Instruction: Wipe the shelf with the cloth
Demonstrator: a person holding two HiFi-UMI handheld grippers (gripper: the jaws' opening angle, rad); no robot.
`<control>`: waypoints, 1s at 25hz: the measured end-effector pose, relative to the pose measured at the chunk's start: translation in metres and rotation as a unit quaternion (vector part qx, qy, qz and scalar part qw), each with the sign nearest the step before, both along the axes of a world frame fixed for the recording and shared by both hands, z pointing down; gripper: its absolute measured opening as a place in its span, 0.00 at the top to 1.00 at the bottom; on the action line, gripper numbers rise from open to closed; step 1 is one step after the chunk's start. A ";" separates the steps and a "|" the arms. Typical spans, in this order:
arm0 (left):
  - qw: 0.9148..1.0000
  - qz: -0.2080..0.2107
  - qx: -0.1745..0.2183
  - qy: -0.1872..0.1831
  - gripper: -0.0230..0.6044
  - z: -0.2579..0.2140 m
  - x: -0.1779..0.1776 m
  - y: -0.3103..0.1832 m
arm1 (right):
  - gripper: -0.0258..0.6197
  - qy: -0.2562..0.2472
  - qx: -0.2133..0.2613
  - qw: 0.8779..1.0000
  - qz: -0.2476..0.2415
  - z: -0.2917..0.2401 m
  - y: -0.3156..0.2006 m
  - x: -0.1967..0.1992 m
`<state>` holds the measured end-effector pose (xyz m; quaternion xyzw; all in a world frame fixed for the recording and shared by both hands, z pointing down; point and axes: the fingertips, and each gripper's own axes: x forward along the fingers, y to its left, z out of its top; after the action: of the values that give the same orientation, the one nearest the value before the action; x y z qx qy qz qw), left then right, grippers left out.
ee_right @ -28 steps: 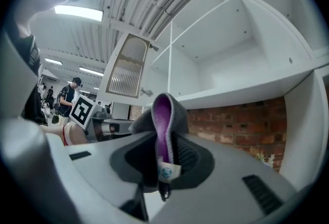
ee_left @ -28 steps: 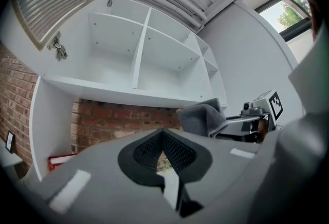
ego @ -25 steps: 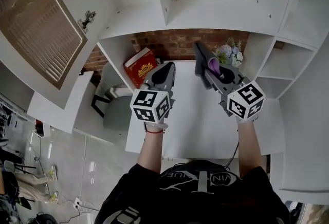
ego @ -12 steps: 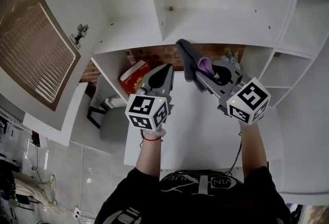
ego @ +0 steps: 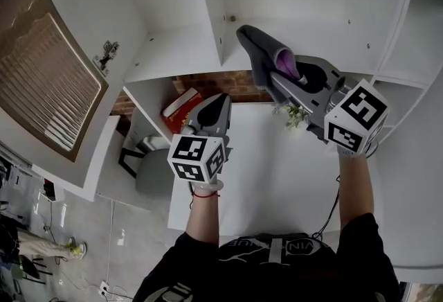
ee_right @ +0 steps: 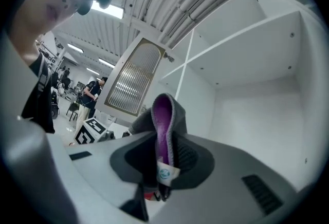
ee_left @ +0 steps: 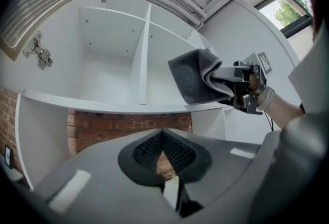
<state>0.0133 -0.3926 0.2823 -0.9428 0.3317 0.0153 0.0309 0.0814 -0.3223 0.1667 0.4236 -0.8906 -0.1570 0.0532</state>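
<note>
The right gripper [ego: 280, 79] is raised toward the white shelf [ego: 180, 51], and its fingers are clamped on the grey cloth [ego: 255, 48]. In the right gripper view the cloth [ee_right: 163, 115] stands up as a fold between the two fingers, with a purple inner side and a small white label [ee_right: 165, 172] low on it. How much cloth hangs behind the fold is hidden there. From the left gripper view the cloth [ee_left: 193, 81] hangs in front of the compartment to the right of the upright divider [ee_left: 145, 58]. Its lower edge is near the front edge of the shelf board [ee_left: 103, 102], but I cannot tell if it touches the board. The left gripper [ego: 219, 101] is lower, over the desk [ego: 263, 155], well apart from the cloth. Its fingers [ee_left: 177, 153] are together at the tips with nothing between them, and only the brick wall [ee_left: 118, 128] shows through the small gap under the tips. Under the shelf a red book [ego: 181, 101] leans in the left compartment, partly hidden by the board. Some flowers [ego: 296, 115] are mostly covered by the right gripper. At the left, a slatted door [ego: 48, 79] stands open and is cut off by the edge of the view. The upper shelves are cut off at the top as well.
</note>
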 end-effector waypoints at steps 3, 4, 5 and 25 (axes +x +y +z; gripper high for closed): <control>1.000 -0.006 0.000 0.000 0.95 0.002 -0.002 -0.004 | 0.85 0.050 0.014 0.998 0.029 -0.017 -0.016 0.007; 1.000 -0.006 0.000 0.001 0.95 0.003 -0.002 -0.004 | 0.85 0.070 0.016 0.997 0.040 -0.020 -0.024 0.009; 1.000 -0.006 -0.001 0.001 0.95 0.004 -0.001 -0.004 | 0.85 0.091 0.016 0.994 0.049 -0.022 -0.033 0.011; 0.999 -0.036 -0.008 -0.010 0.95 0.017 -0.018 -0.021 | 0.85 0.416 -0.062 0.901 0.105 0.033 -0.189 0.027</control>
<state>-0.0049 -0.4131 0.2994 -0.9305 0.3654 0.0016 0.0271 0.1080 -0.5111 0.1992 0.4061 -0.7457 -0.2570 0.4615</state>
